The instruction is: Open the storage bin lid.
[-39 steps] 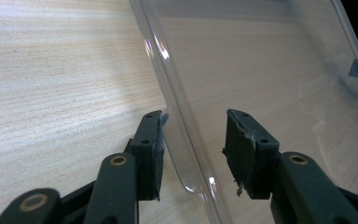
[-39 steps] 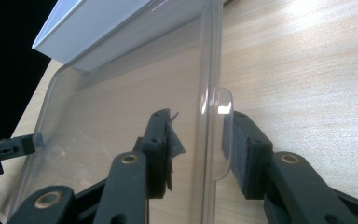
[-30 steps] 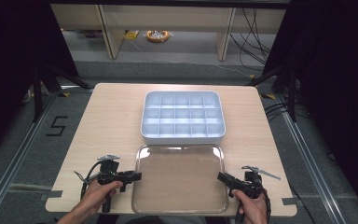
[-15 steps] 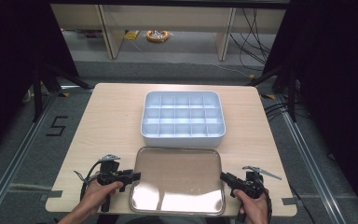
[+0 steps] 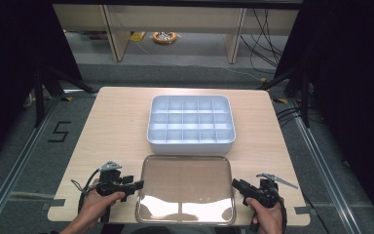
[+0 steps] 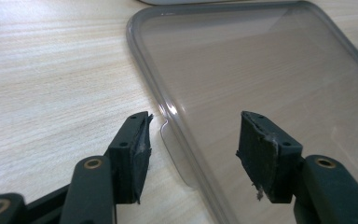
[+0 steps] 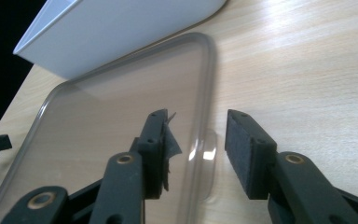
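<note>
Wooden table (image 5: pixel 117 126); clear lid (image 5: pixel 187 190) flat, near edge cut off.

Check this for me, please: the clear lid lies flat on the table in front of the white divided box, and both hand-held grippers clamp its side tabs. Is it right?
Not quite. The clear lid does lie flat before the white divided box, but neither hand-held gripper clamps it. The left gripper view shows the left hand-held gripper open around the tab, pads apart from it; the right gripper view shows the same for the right hand-held gripper.

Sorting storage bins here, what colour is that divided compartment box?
Pale blue-white plastic compartment box, clearest in the high view.
</note>
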{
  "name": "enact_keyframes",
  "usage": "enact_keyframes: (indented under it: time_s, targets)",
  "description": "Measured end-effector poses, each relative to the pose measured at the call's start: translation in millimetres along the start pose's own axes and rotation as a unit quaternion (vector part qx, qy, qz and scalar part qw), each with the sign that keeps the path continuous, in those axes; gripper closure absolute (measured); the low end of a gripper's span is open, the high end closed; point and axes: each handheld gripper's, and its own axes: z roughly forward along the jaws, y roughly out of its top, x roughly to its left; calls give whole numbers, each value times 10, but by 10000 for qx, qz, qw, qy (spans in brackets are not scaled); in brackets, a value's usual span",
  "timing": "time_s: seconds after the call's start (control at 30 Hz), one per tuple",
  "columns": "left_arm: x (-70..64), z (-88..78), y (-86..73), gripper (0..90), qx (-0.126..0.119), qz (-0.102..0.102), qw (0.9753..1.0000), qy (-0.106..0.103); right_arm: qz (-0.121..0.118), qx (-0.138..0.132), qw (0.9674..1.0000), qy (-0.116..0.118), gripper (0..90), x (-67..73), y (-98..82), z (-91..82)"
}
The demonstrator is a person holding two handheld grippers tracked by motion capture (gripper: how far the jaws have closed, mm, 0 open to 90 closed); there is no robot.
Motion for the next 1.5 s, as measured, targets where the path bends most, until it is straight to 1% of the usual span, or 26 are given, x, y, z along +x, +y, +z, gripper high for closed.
enact_keyframes:
  time_s: [0.13,0.2,0.23,0.27,0.3,0.33,0.37,0.4,0.43,0.5,0.53,0.57,0.6,0.7,0.73,0.77,0.8,0.9,1.0,1.07,1.1,1.13,1.27,1.3,1.37,1.5]
  targets:
    - [14,-83,-38,404,70,83,9999,-87,-426,-165,9990,2,535,49,-10,-38]
    - [-1,-94,-60,387,-45,-69,9999,-102,-199,-23,9998,-16,510,118,-20,-72]
    - [1,-103,-65,382,-78,-79,9999,-124,143,82,9998,-69,487,188,-28,-101]
    - [0,-113,-69,376,-113,-90,9998,-129,-406,-130,9991,-74,462,130,-19,-72]
    - [2,-123,-70,369,-144,-36,9998,-120,-93,51,9998,-157,439,210,-26,-118]
    - [7,-129,-70,357,-145,13,9998,-98,-636,-228,9976,-159,413,160,-19,-82]
    - [9,-137,-71,352,-129,64,9999,-55,-722,-297,9968,-194,395,163,-18,-83]
    - [9,-139,-74,342,-149,97,9998,-48,-292,-158,9993,-188,372,245,-30,-126]
    - [13,-140,-75,331,-141,90,9998,-73,-283,-228,9990,-255,364,266,-36,-127]
    - [12,-140,-82,308,-128,26,9999,-100,-783,-265,9963,-251,343,229,-29,-128]
    - [15,-139,-87,299,-128,90,9998,-78,-288,-40,9993,-254,331,310,-50,-160]
    - [22,-140,-87,293,-140,162,9997,-80,-1013,-344,9940,-221,325,225,-30,-126]
    - [20,-141,-87,288,-179,162,9997,-79,-874,-334,9953,-267,319,255,-42,-141]
    - [16,-160,-87,260,-227,139,9995,-193,-1185,-471,9913,-322,308,270,-51,-152]
    - [21,-165,-89,245,-223,160,9995,-180,-1773,-632,9817,-304,301,196,-18,-144]
    - [25,-169,-96,231,-227,183,9994,-202,-1685,-608,9832,-348,298,228,-31,-167]
    - [26,-176,-97,218,-217,196,9994,-211,-1887,-650,9792,-375,296,214,-29,-169]
    - [20,-209,-105,196,-229,318,9987,-314,-1750,-625,9820,-349,283,253,-69,-190]
    - [1,-217,-119,169,-326,292,9984,-350,-2042,-683,9760,-316,266,220,-72,-201]
    - [2,-227,-132,162,-305,306,9983,-396,-1980,-654,9776,-271,249,220,-84,-222]
    - [-2,-231,-139,156,-304,310,9983,-383,-1800,-575,9815,-293,238,247,-109,-234]
    - [-7,-236,-144,144,-308,339,9983,-369,-2077,-655,9756,-286,234,207,-99,-218]
    - [-20,-269,-157,146,-289,457,9978,-376,-2117,-605,9750,-303,228,218,-121,-256]
    - [-32,-268,-162,146,-329,425,9979,-375,-1892,-555,9799,-295,228,242,-144,-263]
    - [-30,-283,-173,146,-303,469,9978,-367,-2108,-606,9753,-262,227,203,-131,-253]
    - [-50,-298,-208,146,-372,433,9975,-413,-2035,-513,9775,-221,227,203,-150,-284]
